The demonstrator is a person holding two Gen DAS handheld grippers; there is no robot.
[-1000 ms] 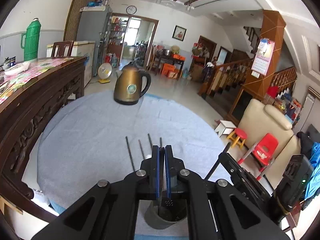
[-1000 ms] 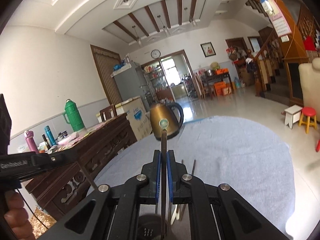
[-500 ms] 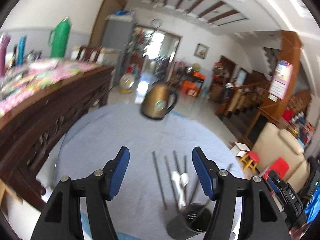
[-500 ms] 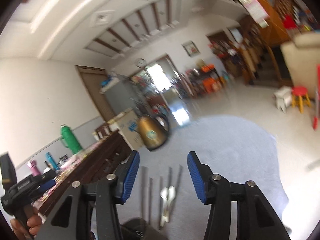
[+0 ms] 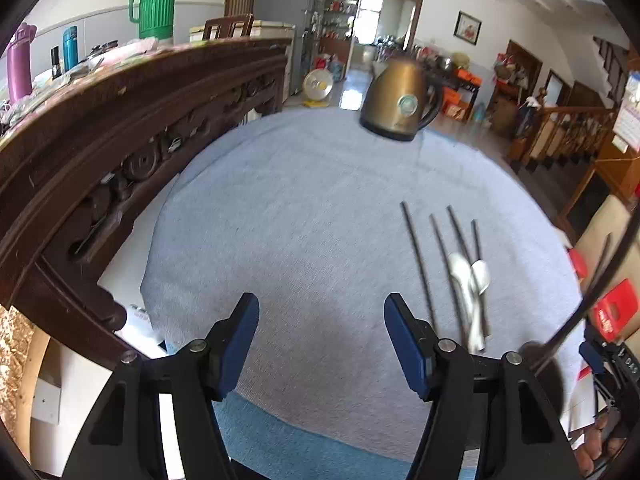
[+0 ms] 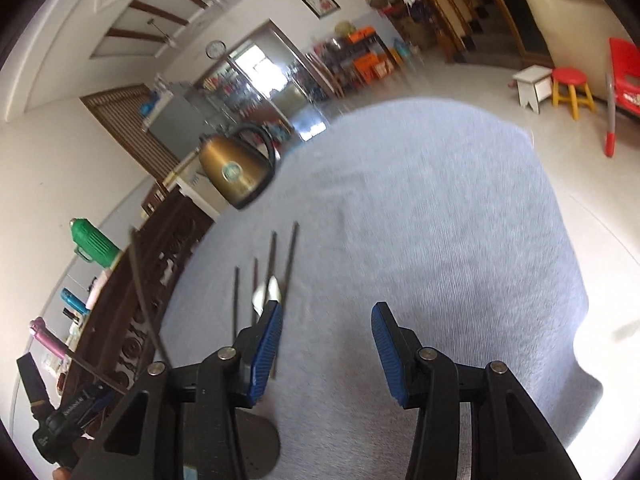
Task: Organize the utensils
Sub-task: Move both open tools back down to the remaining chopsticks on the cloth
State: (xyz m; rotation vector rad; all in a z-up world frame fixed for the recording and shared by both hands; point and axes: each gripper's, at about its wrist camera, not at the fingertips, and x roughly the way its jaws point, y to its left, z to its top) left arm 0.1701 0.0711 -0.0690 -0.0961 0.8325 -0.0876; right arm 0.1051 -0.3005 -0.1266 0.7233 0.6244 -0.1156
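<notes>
Several dark chopsticks (image 5: 416, 252) and two white spoons (image 5: 468, 284) lie on the grey-blue tablecloth (image 5: 300, 220), right of my left gripper (image 5: 322, 340), which is open and empty. In the right wrist view the chopsticks (image 6: 288, 264) and spoons (image 6: 269, 290) lie just beyond my open, empty right gripper (image 6: 326, 354), near its left finger. A grey utensil holder (image 6: 252, 446) stands at its lower left, with a chopstick (image 6: 146, 300) leaning out of it. The holder (image 5: 540, 372) with that chopstick also shows at the left wrist view's right edge.
A bronze kettle (image 5: 400, 100) stands at the table's far edge. A carved dark wooden sideboard (image 5: 120, 128) with flasks on it runs along the left. A cream armchair and red stools (image 6: 572, 88) stand off the table's right side.
Both grippers have opened; the right one let go of a chopstick, which now stands in the holder. Both have pulled back and apart from above the holder.
</notes>
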